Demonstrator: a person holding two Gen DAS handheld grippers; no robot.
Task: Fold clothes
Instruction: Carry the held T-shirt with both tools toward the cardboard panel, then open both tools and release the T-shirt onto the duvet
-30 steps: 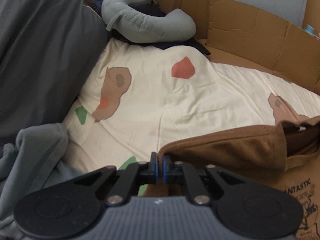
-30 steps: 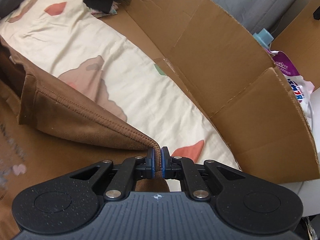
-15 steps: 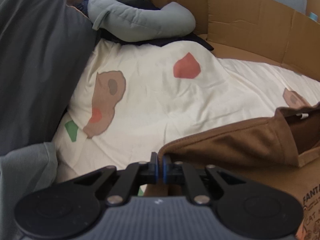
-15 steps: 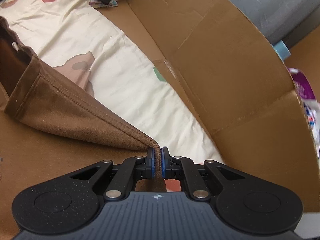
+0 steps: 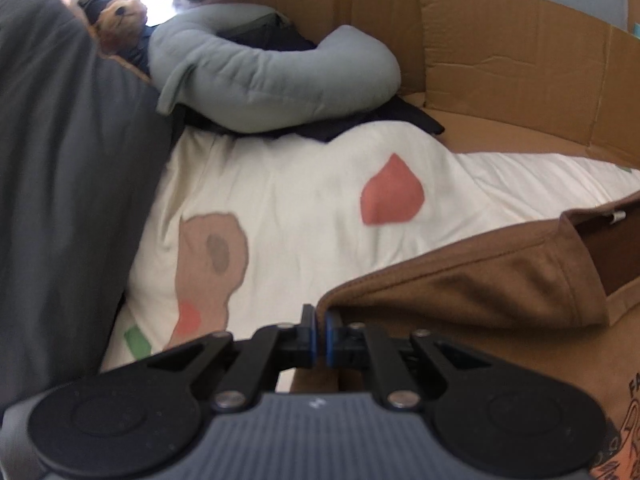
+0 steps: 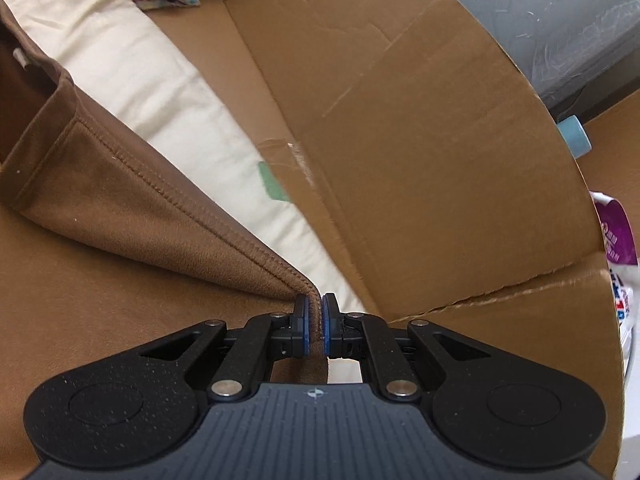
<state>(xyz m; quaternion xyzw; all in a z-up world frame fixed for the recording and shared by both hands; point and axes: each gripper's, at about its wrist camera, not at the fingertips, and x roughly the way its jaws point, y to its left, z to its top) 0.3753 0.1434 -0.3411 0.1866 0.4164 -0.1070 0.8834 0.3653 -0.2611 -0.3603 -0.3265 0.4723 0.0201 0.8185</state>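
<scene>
I've got the left tongs [image 5: 319,334] pinching one corner of the brown garment [image 5: 472,280], the right tongs [image 6: 315,330] pinching the other, so its hem hangs taut between them above the cream patterned sheet [image 5: 304,200].

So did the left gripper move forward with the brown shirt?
Yes. The left gripper, shut on the brown shirt, has moved toward the grey pillow, which now looks nearer.
</scene>
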